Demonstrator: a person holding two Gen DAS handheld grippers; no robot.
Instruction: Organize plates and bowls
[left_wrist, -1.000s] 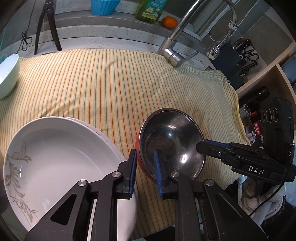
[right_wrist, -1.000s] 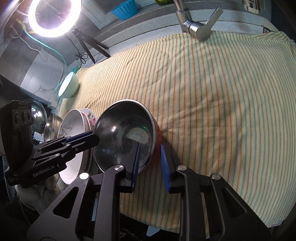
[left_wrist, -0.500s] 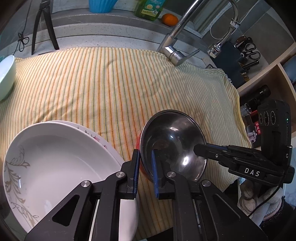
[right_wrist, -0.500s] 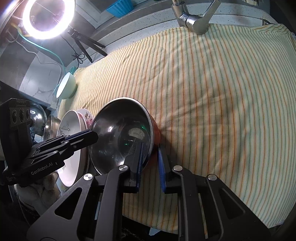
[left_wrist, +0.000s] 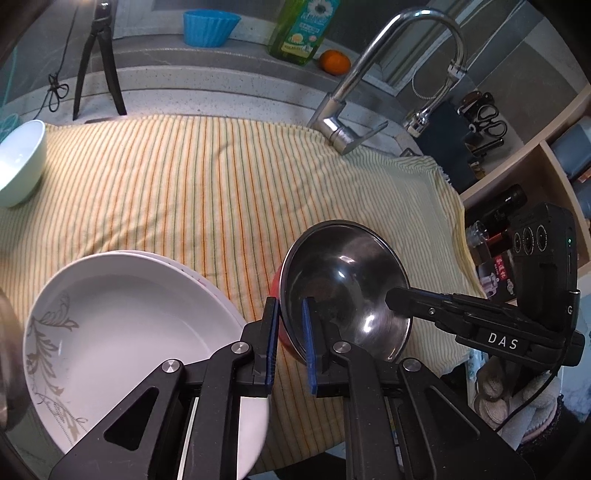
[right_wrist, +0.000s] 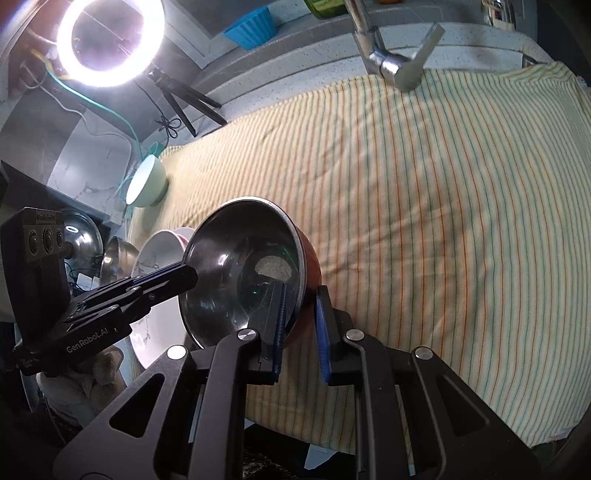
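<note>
The steel bowl (left_wrist: 343, 291), red-orange on the outside and mirror-bright inside, sits tilted over the near edge of the striped towel (left_wrist: 207, 177), just beside a stack of white plates (left_wrist: 122, 325) with a grey leaf pattern. The left gripper (left_wrist: 290, 339) pinches its rim on one side and the right gripper (right_wrist: 301, 325) pinches the opposite rim, one pad inside and one outside each time. Thin, rigid and probably light, the bowl looks slick on its polished wall, so the rolled rim is likely the safest hold, whereas the glazed plates and the pale green ceramic bowl (left_wrist: 18, 162) at the towel's far corner seem heavier and chip-prone.
</note>
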